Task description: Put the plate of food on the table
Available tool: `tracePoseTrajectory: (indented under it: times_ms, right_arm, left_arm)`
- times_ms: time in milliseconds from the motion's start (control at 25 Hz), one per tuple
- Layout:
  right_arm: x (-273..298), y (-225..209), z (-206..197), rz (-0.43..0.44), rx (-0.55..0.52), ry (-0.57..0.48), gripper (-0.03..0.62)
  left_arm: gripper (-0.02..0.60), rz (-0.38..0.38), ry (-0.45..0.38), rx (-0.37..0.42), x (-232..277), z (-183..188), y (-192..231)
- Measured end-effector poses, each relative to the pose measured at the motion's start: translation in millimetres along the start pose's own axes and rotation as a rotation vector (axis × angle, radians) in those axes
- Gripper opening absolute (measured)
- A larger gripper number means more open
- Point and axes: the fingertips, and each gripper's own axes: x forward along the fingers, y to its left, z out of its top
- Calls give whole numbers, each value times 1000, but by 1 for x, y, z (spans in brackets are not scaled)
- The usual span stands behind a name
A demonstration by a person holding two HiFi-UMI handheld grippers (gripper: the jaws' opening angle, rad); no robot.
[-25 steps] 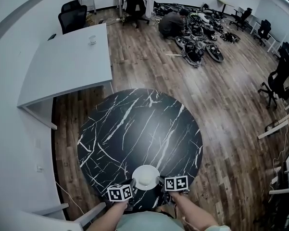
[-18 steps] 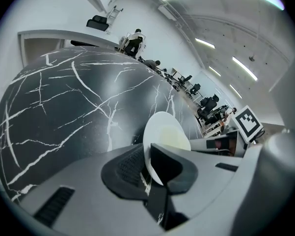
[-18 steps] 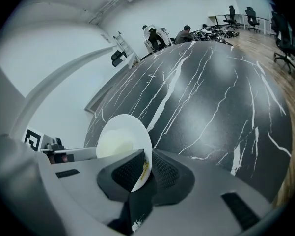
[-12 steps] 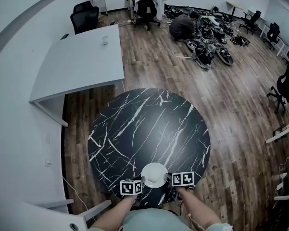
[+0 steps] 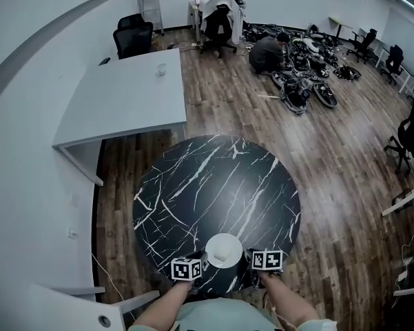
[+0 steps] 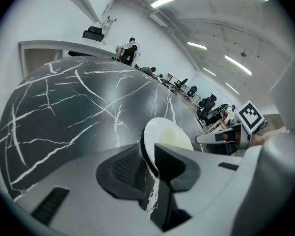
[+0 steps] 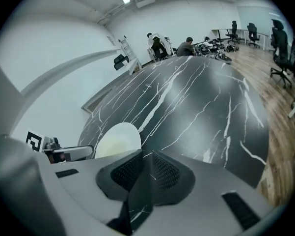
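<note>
At the near edge of the round black counter (image 5: 213, 185) with white lines sits the white plate (image 5: 224, 249). There is something pale and yellowish on it, the food (image 6: 174, 137), but I cannot tell what kind. The left hand-held gripper (image 6: 148, 150) pinches the rim of the plate between its two jaws. The right hand-held gripper (image 7: 146, 157) is just beside the plate and not touching it. Its jaws are pressed together with nothing in them.

The plate looks like it is down on the counter, or very nearly. From the right gripper view it seems to lie flat on the dark top. So I think the big part of the job is almost done. What is left is small: the left hand-held gripper has to let go of the rim and move away, so the plate sits there by itself.
</note>
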Motion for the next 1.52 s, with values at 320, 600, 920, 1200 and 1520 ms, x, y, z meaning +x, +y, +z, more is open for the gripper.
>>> tracePoseTrajectory:
  times_ms: [320, 600, 920, 1200, 1520]
  right_arm:
    - [-44, 29, -19, 19, -171, -61, 51]
    - [-95, 67, -48, 53, -401, -102, 9]
    - [-152, 83, -99, 98, -490, -133, 9]
    - [-193, 100, -132, 178, -520, -194, 9]
    - [-227, 106, -147, 197, -538, -268, 9]
  left_arm:
    - [67, 29, -86, 12, -47, -19, -30]
    - [8, 98, -141, 94, -94, -30, -76]
    - [6, 52, -256, 138, -140, -49, -160]
    - [6, 97, -301, 173, -173, -93, -200]
    - [6, 141, -316, 187, -196, -126, -223]
